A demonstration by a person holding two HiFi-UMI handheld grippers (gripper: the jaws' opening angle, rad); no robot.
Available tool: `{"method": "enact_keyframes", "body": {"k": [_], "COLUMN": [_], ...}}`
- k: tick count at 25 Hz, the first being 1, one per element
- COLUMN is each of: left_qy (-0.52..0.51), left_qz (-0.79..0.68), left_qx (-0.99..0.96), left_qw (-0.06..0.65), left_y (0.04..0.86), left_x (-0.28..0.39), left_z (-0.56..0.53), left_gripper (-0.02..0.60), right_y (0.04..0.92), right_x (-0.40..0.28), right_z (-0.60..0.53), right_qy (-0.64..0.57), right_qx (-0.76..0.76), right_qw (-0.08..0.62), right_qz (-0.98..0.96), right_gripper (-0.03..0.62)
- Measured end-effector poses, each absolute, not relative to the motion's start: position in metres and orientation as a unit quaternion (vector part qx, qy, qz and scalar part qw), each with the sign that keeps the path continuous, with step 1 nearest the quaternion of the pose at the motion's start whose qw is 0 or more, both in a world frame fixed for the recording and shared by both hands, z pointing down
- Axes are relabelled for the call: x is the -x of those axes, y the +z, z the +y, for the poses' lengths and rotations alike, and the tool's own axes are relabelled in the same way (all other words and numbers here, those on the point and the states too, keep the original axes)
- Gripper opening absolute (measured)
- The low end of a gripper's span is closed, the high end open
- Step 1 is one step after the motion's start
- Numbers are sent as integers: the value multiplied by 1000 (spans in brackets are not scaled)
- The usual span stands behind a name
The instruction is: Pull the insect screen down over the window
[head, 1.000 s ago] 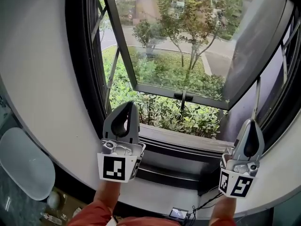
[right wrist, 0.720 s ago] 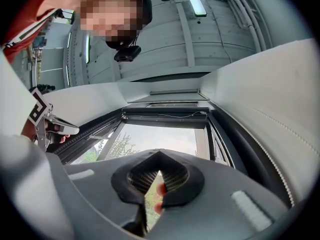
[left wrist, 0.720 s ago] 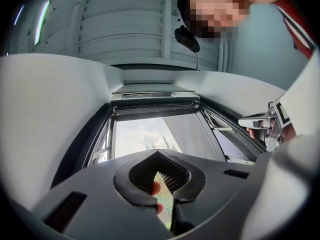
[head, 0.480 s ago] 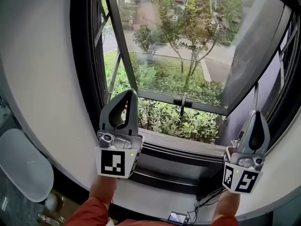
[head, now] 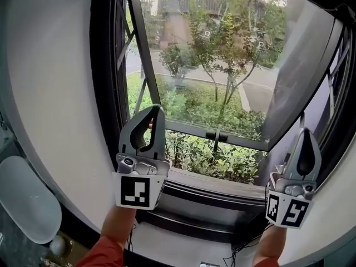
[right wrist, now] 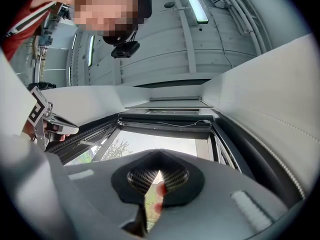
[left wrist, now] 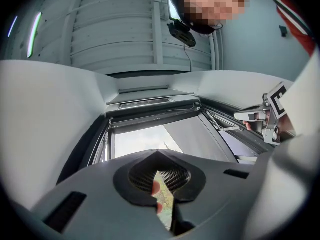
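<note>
The left gripper [head: 155, 111] and the right gripper [head: 307, 132] are both raised in front of the dark-framed window [head: 109, 65], tips pointing up. The left one is near the frame's left side and the right one is close to its right side. In the left gripper view, the left gripper [left wrist: 158, 155] has its jaws clenched with nothing between them, only a sliver of daylight at the seam. The right gripper [right wrist: 160, 155] is the same in its own view: pressed shut and empty.

The insect screen [left wrist: 150, 114] shows only as a dark horizontal rail along the top of the window opening, far above both sets of tips and touched by neither. In the right gripper view the rail [right wrist: 165, 126] runs left to right, with a thin pale cord lying along it. Each gripper shows at the edge of the other's view.

Beyond the grippers, the glass sash with a dark frame [head: 222, 139] is swung outward, a small black handle [head: 216, 135] on its near rail. Green shrubs [head: 206, 152] lie below it. A curved white wall [head: 55, 93] flanks the window on the left.
</note>
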State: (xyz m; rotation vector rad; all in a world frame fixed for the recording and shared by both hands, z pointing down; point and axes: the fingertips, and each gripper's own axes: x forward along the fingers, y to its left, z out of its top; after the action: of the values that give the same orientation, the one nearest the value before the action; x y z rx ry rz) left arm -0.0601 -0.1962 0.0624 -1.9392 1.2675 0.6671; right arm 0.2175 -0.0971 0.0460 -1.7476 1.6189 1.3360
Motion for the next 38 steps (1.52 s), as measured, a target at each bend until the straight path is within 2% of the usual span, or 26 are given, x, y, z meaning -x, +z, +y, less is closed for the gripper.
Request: {"method": "enact_keyframes", "body": {"k": [13, 33, 38], "left_qy": [258, 234, 221], "left_qz": [472, 473, 480], "left_qx": [735, 689, 667], "left_qw": [413, 496, 525], "left_y": [4, -90, -123], "left_x": [48, 27, 22], "left_z": [-201, -210, -215], "left_gripper": [5, 5, 5], "right_y": [3, -108, -135], "right_x": [-211, -182, -178], "right_z": [-109, -118, -125], "right_qy": [514, 610, 625], "right_qx": [615, 607, 619], "right_qw": [189, 99, 50], "right_qz": [568, 500, 473], "right_gripper": [9, 9, 9]}}
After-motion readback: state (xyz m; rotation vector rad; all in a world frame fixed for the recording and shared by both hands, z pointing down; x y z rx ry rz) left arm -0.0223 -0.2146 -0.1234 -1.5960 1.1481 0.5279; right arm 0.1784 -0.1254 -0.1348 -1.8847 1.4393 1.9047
